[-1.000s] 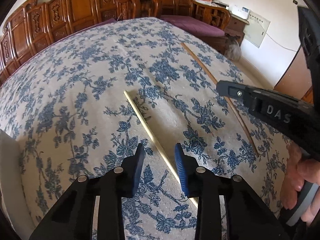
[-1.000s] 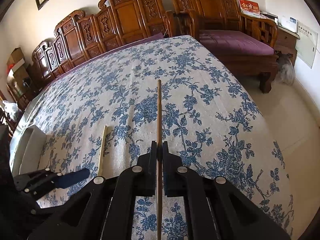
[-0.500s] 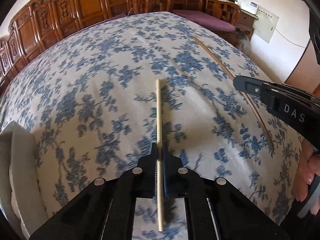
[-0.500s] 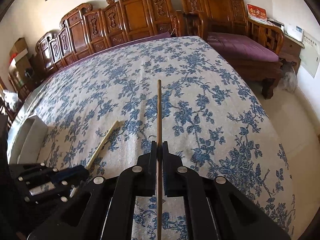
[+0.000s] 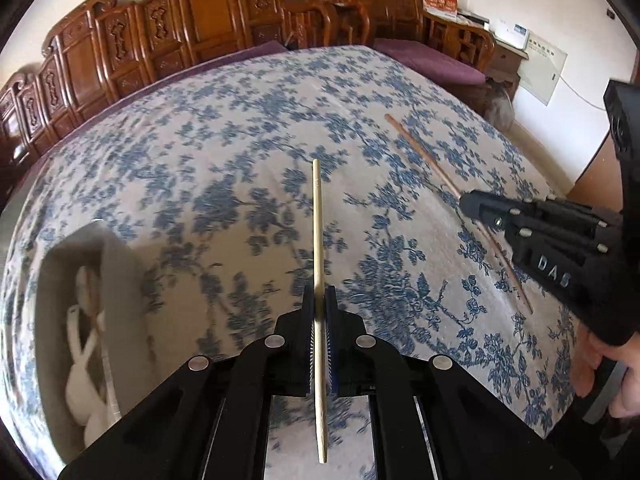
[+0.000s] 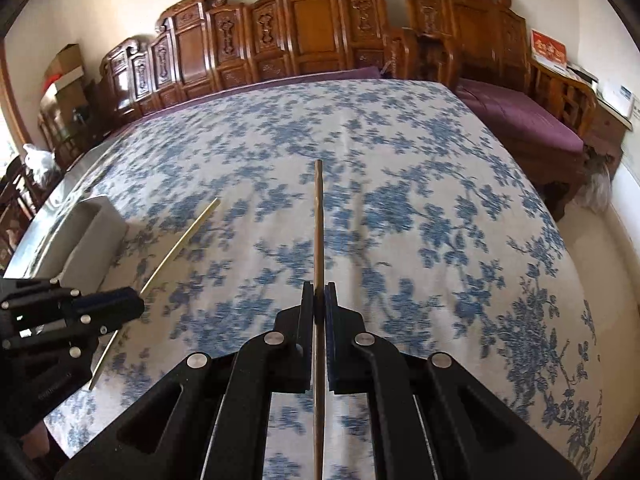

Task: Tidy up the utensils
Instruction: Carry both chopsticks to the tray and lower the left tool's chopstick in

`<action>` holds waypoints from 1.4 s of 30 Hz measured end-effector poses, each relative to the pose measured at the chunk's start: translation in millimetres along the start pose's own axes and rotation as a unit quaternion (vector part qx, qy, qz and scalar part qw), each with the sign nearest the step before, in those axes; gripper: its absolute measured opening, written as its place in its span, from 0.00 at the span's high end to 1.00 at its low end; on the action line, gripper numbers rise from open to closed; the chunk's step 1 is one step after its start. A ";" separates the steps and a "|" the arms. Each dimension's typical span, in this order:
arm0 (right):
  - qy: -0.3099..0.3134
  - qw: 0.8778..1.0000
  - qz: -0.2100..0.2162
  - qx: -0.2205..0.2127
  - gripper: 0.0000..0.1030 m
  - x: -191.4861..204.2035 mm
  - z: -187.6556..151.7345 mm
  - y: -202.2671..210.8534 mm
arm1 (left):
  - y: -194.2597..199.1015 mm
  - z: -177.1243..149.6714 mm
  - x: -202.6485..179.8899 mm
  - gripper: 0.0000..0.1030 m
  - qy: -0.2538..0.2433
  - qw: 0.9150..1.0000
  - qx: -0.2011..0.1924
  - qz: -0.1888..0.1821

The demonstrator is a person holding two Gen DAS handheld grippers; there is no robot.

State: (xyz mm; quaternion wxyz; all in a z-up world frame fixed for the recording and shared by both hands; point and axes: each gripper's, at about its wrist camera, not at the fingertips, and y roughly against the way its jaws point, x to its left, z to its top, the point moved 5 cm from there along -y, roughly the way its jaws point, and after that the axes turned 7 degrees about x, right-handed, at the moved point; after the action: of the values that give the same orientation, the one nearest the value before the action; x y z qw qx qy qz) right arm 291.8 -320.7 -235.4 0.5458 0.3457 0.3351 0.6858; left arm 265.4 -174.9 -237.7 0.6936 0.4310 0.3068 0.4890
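My left gripper (image 5: 319,300) is shut on a pale chopstick (image 5: 318,240), held above the floral tablecloth. It also shows in the right wrist view (image 6: 180,246), with the left gripper (image 6: 120,306) at lower left. My right gripper (image 6: 319,296) is shut on a brown chopstick (image 6: 319,220), lifted over the table. The left wrist view shows that brown chopstick (image 5: 424,158) and the right gripper (image 5: 470,206) at the right. A grey utensil holder (image 5: 124,264) at lower left holds white spoons (image 5: 86,364).
The table has a blue floral cloth (image 6: 400,220). The utensil holder also shows in the right wrist view (image 6: 94,228) at the left edge. Carved wooden chairs (image 6: 312,28) line the far side, and a purple-cushioned bench (image 6: 524,112) stands at the right.
My left gripper has shut on the pale chopstick and lifted it, moving left toward the utensil holder. My right gripper keeps hold of the brown chopstick and has risen a little.
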 end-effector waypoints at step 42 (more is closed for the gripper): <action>0.099 0.994 0.052 -0.012 0.94 135.8 -28.2 20.6 | 52.3 -45.2 160.4 0.96 0.084 0.995 -0.019 0.057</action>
State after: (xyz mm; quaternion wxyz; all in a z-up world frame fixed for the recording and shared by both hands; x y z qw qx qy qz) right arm 235.1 -193.5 -218.5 0.4777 0.2863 0.3612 0.7479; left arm 259.0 -2.4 -211.3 0.6446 0.3921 0.3296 0.5676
